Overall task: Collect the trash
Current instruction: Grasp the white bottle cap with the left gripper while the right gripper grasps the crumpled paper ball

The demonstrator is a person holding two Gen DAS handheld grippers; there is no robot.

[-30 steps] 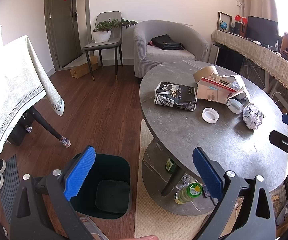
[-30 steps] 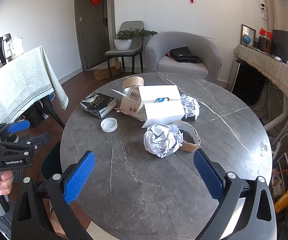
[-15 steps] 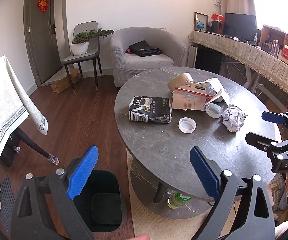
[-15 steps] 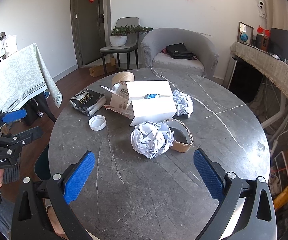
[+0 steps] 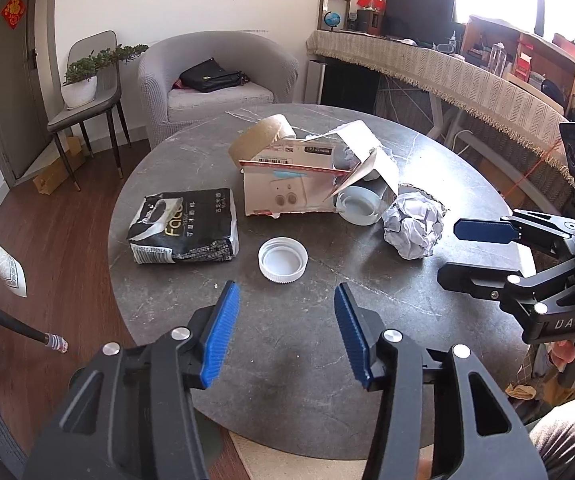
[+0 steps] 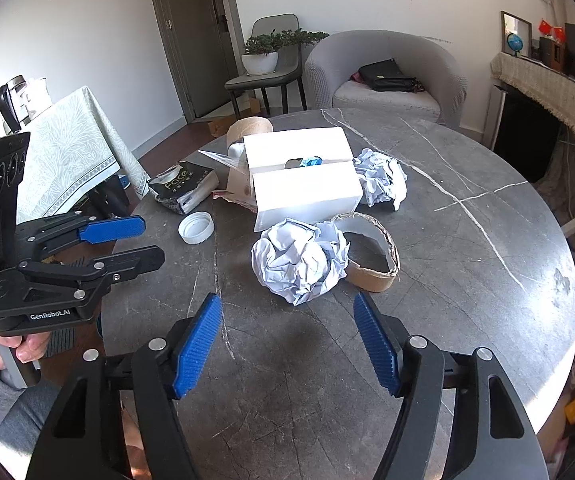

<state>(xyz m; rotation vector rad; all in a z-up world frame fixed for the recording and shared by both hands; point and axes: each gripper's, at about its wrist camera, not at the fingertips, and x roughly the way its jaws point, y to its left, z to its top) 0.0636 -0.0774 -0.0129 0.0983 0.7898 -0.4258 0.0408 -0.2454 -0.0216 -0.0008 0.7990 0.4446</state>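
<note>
On the round grey table (image 5: 287, 360) lie a white lid (image 5: 283, 259), a black tissue pack (image 5: 183, 226), a torn cardboard box (image 5: 287, 192) and a crumpled paper ball (image 5: 413, 224). My left gripper (image 5: 285, 296) hovers just short of the lid, its jaws closing with nothing between them. My right gripper (image 6: 286, 300) points at the nearest paper ball (image 6: 299, 258), jaws also closing on nothing. A cardboard ring (image 6: 371, 254) lies beside that ball, and a second paper ball (image 6: 381, 178) sits behind the white box (image 6: 301, 178). Each gripper shows in the other's view: right gripper (image 5: 449, 252), left gripper (image 6: 151, 240).
A grey armchair (image 5: 215, 80) with a black bag stands behind the table, next to a chair with a potted plant (image 5: 81, 80). A cloth-covered table (image 6: 67, 152) is at the left, a long sideboard (image 5: 467, 76) at the right. A hand (image 6: 3, 348) grips the left tool.
The left gripper swung from over the dark bin on the floor to over the tabletop near the lid. The right gripper came closer to the paper ball. Both jaws narrowed.
</note>
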